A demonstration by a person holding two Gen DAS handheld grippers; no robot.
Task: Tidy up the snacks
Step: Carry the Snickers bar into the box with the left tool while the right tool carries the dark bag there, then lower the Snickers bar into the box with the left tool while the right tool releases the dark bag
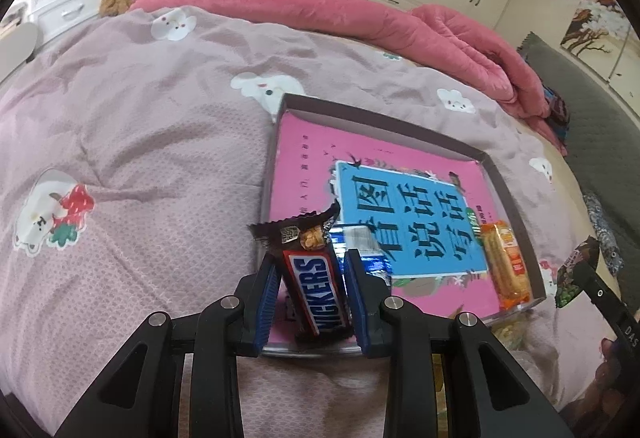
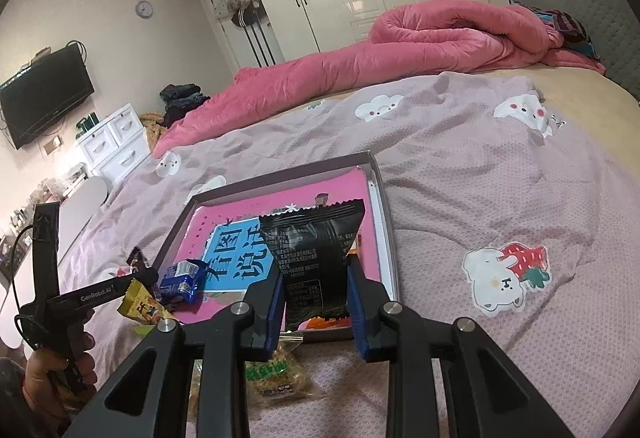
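My left gripper (image 1: 311, 270) is shut on a Snickers bar (image 1: 316, 286) and holds it over the near left corner of a shallow box (image 1: 384, 122) with a pink and blue book cover lining (image 1: 404, 222). An orange snack pack (image 1: 506, 262) lies along the box's right wall and a blue wrapped snack (image 1: 360, 250) lies behind the bar. My right gripper (image 2: 316, 274) is shut on a black snack bag (image 2: 316, 258) above the box's (image 2: 280, 174) near edge. The left gripper (image 2: 132, 278) shows at left with the blue snack (image 2: 182, 280) beside it.
The box lies on a bed with a mauve cartoon-print cover (image 1: 140, 126). A rolled pink quilt (image 2: 400, 50) lies at the far side. A yellow snack (image 2: 140, 306) and a green-labelled snack (image 2: 272, 374) lie on the cover near the box. White drawers (image 2: 116, 146) stand beyond the bed.
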